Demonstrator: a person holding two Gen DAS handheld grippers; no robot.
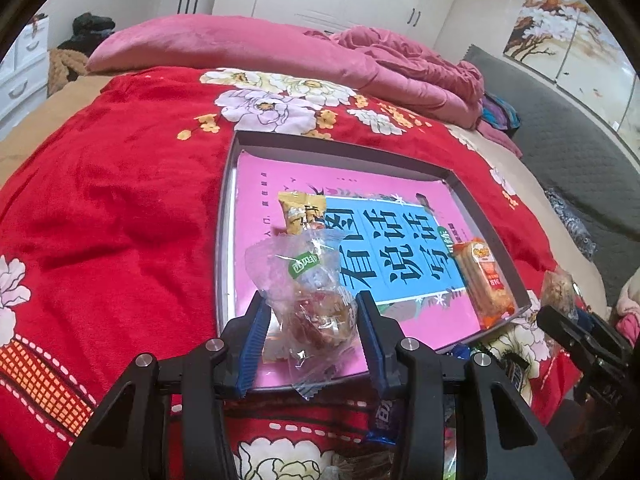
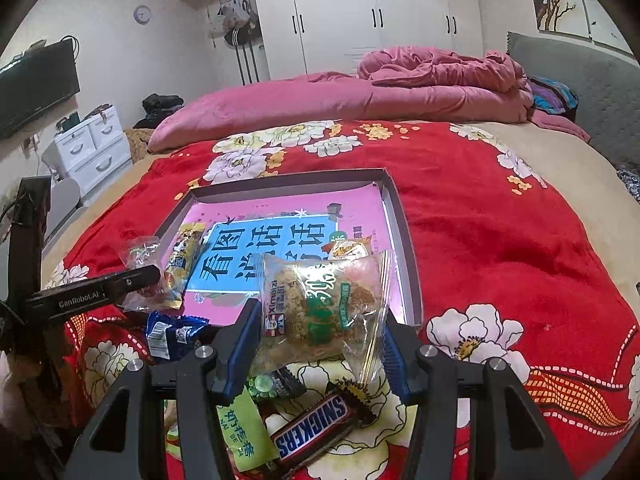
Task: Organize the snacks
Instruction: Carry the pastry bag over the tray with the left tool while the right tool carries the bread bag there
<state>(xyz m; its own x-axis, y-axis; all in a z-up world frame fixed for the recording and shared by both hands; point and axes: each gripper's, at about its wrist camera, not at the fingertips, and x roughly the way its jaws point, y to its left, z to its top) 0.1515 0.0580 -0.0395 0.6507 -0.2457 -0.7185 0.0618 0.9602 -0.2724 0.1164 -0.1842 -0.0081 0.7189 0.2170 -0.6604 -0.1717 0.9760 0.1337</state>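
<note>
Two snacks already lie in the shallow box (image 2: 404, 232) on the bed: a yellow bar (image 2: 185, 254) along its left wall and an orange cracker pack (image 1: 486, 280) by its right. The left gripper (image 1: 312, 320) clasps a clear-wrapped pastry (image 1: 316, 308) over the box's near edge, and the right gripper (image 2: 320, 332) grips a Ximeizi floss cake (image 2: 320, 304) at the near right corner. A Snickers bar (image 2: 312, 428), a blue packet (image 2: 172, 336) and a green sachet (image 2: 240, 432) wait on the bedspread in front.
</note>
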